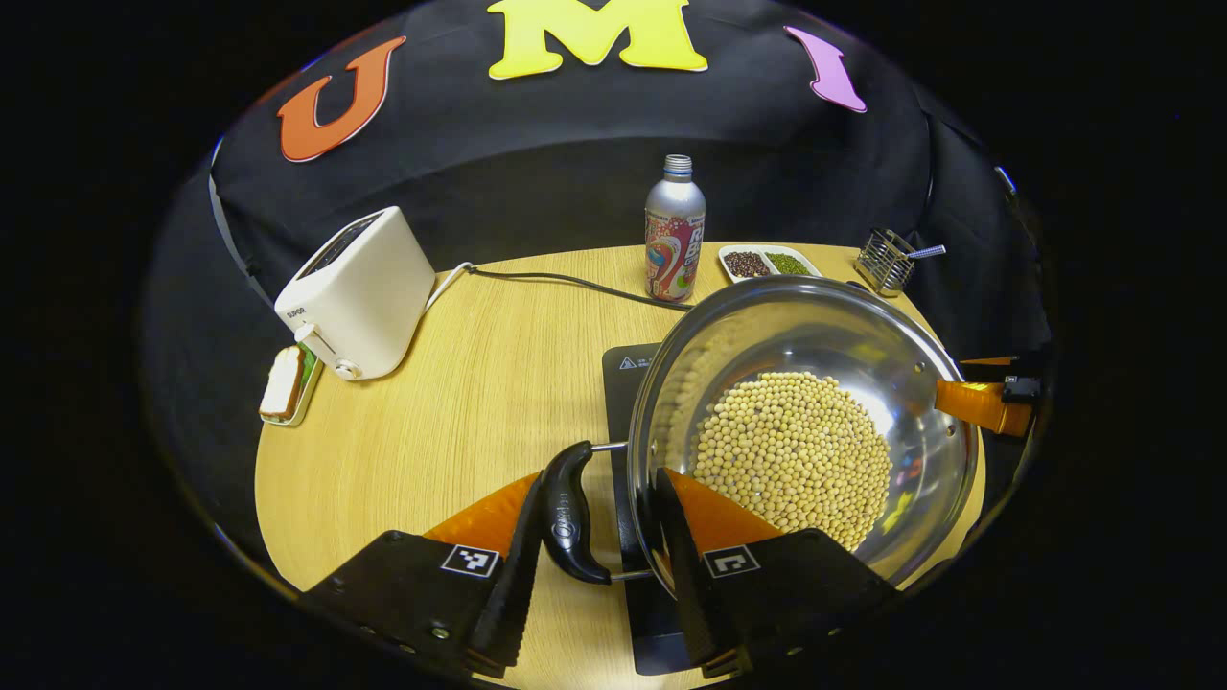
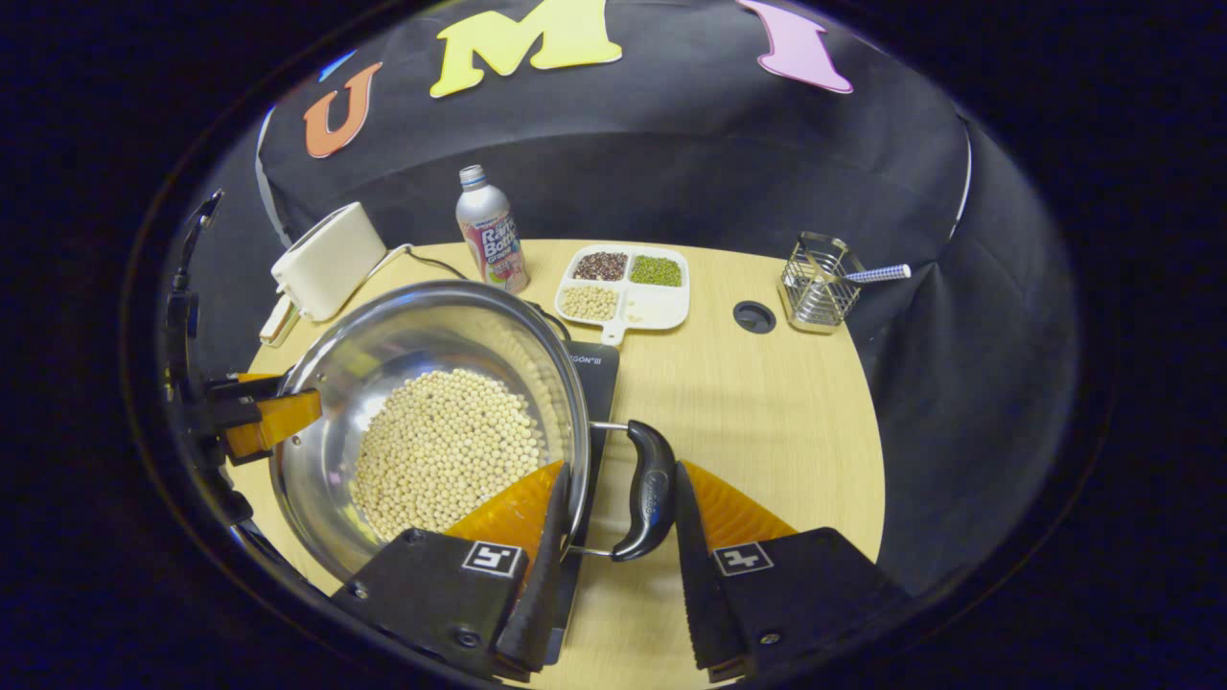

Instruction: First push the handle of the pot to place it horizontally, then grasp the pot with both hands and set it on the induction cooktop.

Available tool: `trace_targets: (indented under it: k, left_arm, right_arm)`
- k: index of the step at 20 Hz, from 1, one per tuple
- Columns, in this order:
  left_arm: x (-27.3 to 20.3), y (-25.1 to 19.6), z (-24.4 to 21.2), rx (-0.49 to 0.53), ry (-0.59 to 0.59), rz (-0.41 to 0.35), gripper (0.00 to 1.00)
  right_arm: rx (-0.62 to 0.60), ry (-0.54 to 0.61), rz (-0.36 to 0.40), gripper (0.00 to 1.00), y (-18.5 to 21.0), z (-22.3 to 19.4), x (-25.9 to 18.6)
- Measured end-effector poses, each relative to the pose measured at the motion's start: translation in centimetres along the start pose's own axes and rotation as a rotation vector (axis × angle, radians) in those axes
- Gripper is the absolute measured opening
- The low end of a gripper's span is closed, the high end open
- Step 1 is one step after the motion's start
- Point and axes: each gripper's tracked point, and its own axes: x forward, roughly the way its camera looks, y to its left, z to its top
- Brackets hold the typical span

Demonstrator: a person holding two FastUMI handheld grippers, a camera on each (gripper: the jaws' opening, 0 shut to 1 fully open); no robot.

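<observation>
So we've got both tongs, left and right, spread around the pot's side handles, not pinching; it sits over the cooktop, balanced for two-handed carrying.

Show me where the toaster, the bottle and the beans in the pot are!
toaster [image 1: 359, 287]: left gripper view, on its side wall.
bottle [image 2: 492, 240]: right gripper view, on its labelled body.
beans [image 1: 791, 455]: left gripper view, middle of the pile inside the pot [image 1: 844, 316].
</observation>
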Motion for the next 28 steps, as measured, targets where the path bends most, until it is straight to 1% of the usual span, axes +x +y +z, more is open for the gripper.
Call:
trace_targets:
  k: [2, 3, 5, 6, 7, 8, 9, 10, 11, 13, 14, 15, 17, 20, 24, 25, 26, 28]
  left_arm:
    - [-0.1, -0.1, 0.0, -0.004, -0.005, -0.004, 0.64]
    - [-0.3, -0.1, -0.1, -0.009, -0.006, -0.009, 0.65]
    - [-0.7, 0.1, 0.3, -0.024, -0.037, -0.017, 0.69]
    - [-1.2, 0.3, 0.5, -0.023, -0.059, -0.012, 0.74]
    - [-1.4, 0.7, 0.8, -0.021, -0.079, -0.003, 1.00]
    - [-2.2, 1.1, 1.0, -0.018, -0.100, 0.003, 0.98]
    - [-2.7, 1.1, 1.1, -0.017, -0.118, 0.000, 0.97]
    - [-3.3, 1.1, 1.1, -0.015, -0.134, -0.001, 1.00]
    - [-4.0, 1.1, 1.1, -0.014, -0.156, -0.004, 0.97]
    - [-5.4, 0.9, 1.1, 0.001, -0.195, -0.013, 0.97]
    - [-6.0, 0.8, 1.1, 0.015, -0.216, -0.013, 0.97]
    - [-6.7, 0.7, 0.9, 0.032, -0.230, -0.012, 0.97]
    - [-8.1, 0.6, 0.8, 0.066, -0.267, -0.001, 0.97]
    - [-10.4, 0.5, 1.4, 0.089, -0.329, -0.001, 0.97]
    - [-14.5, 1.1, 3.1, 0.081, -0.429, 0.000, 0.97]
    - [-15.5, 1.4, 3.5, 0.077, -0.454, 0.001, 0.97]
    - [-16.7, 1.5, 3.9, 0.073, -0.475, -0.002, 0.97]
    - [-19.2, 1.8, 4.9, 0.060, -0.524, -0.015, 0.97]
  right_arm:
    - [0.007, -0.015, 0.012, 0.62, -0.3, -0.1, -0.1]
    - [0.016, -0.010, 0.020, 0.67, -0.3, -0.5, -0.3]
    - [0.040, -0.039, 0.027, 0.70, -0.3, -0.6, -0.5]
    - [0.037, -0.050, 0.008, 0.73, -0.7, -1.0, -0.9]
    - [0.032, -0.075, 0.009, 0.80, -0.8, -1.2, -1.4]
    - [0.027, -0.091, 0.005, 0.86, -0.7, -1.4, -2.3]
    - [0.023, -0.110, -0.001, 0.82, -0.6, -1.5, -2.7]
    - [0.012, -0.122, -0.007, 0.82, -0.3, -1.7, -3.3]
    - [-0.001, -0.136, -0.013, 0.82, -0.2, -2.0, -3.7]
    - [-0.021, -0.164, -0.032, 0.82, 0.1, -2.5, -5.4]
    - [-0.024, -0.176, -0.037, 0.86, 0.3, -2.7, -5.9]
    - [-0.024, -0.182, -0.039, 0.82, 0.6, -2.7, -6.2]
    - [-0.020, -0.200, -0.035, 0.81, 1.4, -2.7, -7.4]
    - [-0.047, -0.247, -0.040, 0.82, 2.4, -1.8, -9.6]
    - [-0.082, -0.344, -0.040, 0.81, 4.4, 0.0, -13.6]
    - [-0.087, -0.373, -0.041, 0.85, 4.7, 0.7, -14.9]
    - [-0.091, -0.402, -0.040, 0.82, 5.3, 1.3, -15.9]
    - [-0.095, -0.466, -0.036, 0.82, 6.3, 2.4, -18.6]
